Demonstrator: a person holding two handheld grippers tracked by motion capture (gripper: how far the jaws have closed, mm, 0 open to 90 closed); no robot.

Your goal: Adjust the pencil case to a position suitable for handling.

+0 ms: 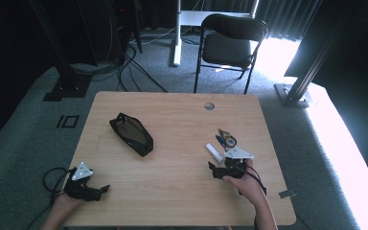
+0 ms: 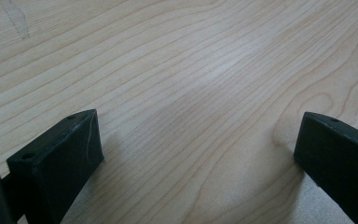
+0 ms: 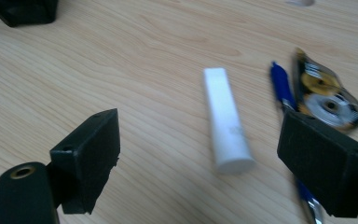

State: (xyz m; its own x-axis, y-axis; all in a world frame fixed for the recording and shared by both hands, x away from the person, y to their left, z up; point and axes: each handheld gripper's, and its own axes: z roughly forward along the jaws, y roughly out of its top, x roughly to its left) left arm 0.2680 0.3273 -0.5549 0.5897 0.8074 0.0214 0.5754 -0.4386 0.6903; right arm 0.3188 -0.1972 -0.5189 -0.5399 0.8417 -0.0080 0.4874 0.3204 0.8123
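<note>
Right gripper [image 1: 219,168] sits at about 4 o'clock on the table [image 1: 182,124], jaws spread wide and holding nothing. In the right gripper view the white tube [image 3: 226,121] lies flat on the wood ahead of the right gripper [image 3: 200,154], between the lines of the two jaws, touching neither. Just beside the tube at 3 o'clock lie a blue pen [image 3: 283,88] and a correction tape dispenser [image 3: 328,100]; the right jaw overlaps the pen. Left gripper [image 1: 96,190] rests at 8 o'clock near the table edge, jaws wide over bare wood. Black pouch [image 1: 132,133] lies at about 10 o'clock, well apart from both grippers.
</note>
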